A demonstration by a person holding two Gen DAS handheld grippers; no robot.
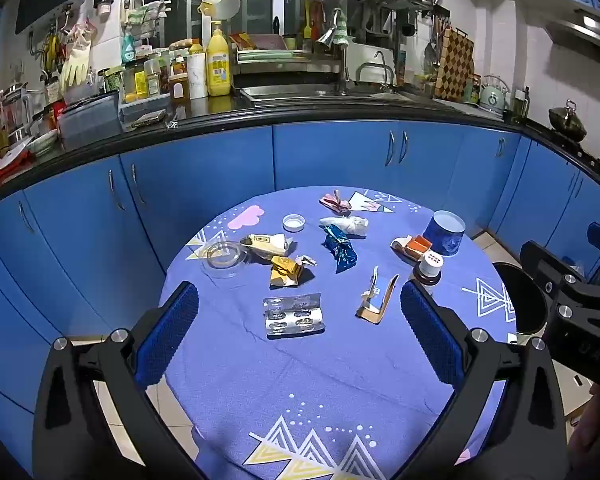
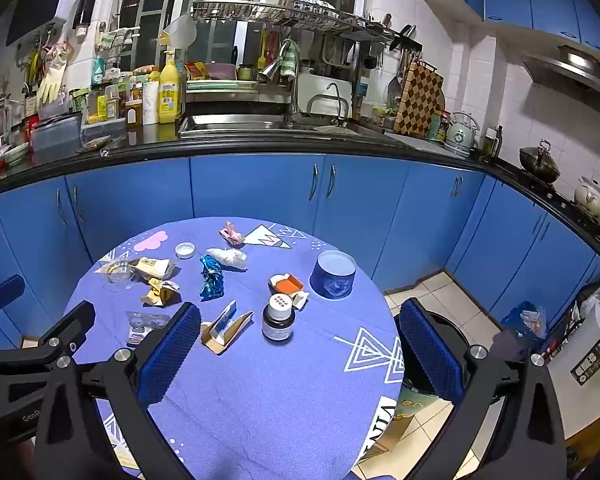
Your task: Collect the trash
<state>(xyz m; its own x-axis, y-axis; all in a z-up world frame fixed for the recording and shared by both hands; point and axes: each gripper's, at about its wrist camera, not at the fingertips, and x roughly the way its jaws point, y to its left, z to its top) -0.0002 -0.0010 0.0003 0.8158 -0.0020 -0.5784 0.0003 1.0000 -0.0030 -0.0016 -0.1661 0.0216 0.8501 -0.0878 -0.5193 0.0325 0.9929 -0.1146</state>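
Both the left claw (image 1: 300,336) and the right claw (image 2: 300,350) hover spread wide and empty above the tabletop (image 2: 268,392), where wrappers, a blister pack (image 1: 294,315) and torn carton (image 2: 225,328) lie scattered, apparently awaiting the bin (image 2: 432,364) beside it.

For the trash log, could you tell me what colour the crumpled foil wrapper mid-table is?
Shiny blue foil wrapper, clearest in the left wrist view.
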